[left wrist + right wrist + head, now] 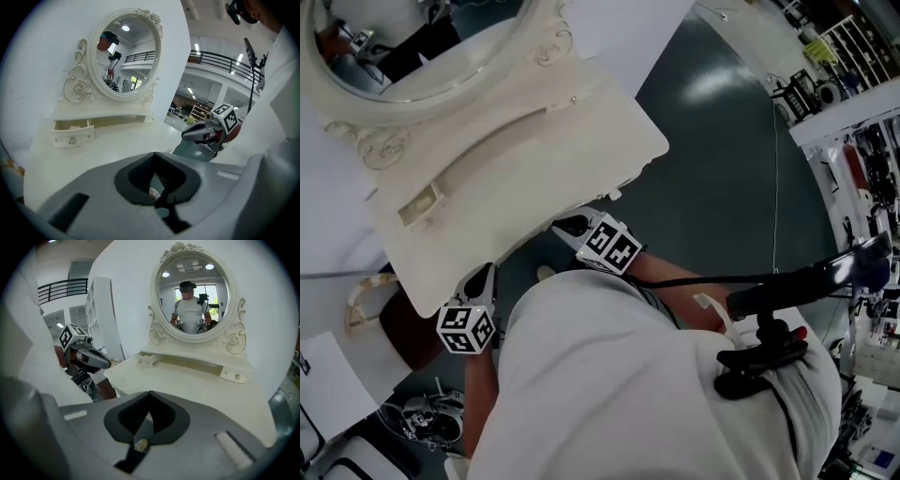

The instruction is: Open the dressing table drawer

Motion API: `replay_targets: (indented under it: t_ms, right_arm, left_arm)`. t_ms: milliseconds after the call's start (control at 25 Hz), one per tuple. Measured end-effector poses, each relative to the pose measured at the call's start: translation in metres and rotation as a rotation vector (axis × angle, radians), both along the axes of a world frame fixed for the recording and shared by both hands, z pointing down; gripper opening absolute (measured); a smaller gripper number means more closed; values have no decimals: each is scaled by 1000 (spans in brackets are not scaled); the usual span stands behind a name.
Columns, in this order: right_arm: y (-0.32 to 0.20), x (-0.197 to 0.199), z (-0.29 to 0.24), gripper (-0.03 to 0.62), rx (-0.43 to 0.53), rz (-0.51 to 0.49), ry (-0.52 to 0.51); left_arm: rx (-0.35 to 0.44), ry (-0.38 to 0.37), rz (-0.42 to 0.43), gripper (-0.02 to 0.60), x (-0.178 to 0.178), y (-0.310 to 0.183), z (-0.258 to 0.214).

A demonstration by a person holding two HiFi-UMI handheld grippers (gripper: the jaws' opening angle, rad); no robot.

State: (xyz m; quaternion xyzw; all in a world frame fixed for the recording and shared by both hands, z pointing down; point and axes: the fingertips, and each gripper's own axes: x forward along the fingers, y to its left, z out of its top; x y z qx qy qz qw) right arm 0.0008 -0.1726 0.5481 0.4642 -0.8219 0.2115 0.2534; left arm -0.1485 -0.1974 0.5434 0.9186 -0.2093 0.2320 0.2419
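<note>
The cream dressing table (581, 141) carries an oval mirror (125, 55) on a low shelf. The shelf's small left drawer (72, 135) (146, 359) (422, 202) stands pulled out. Its right drawer (234, 375) is closed. Both grippers hang in front of the table's near edge, apart from it and holding nothing. My left gripper (485, 274) (161, 202) is shut, near the table's left front corner. My right gripper (565, 226) (138, 444) is also shut, with its jaws together, at the front edge further right. Each gripper shows in the other's view.
A dark red stool (405, 336) sits under the table's left end, beside a cream carved piece (364, 298). A black camera rig (787, 286) juts out at my right hip. White shelving (848, 56) lines the far right, across the grey-green floor (722, 187).
</note>
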Motion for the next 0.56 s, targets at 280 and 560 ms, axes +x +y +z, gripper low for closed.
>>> replay_targets:
  t_ms: [280, 560]
  right_arm:
    - [-2, 4, -1, 0, 3, 12, 11]
    - [8, 2, -5, 0, -5, -4, 11]
  left_arm:
    - [-5, 11, 40, 3, 9, 2, -1]
    - [-15, 12, 56, 3, 13, 12, -4]
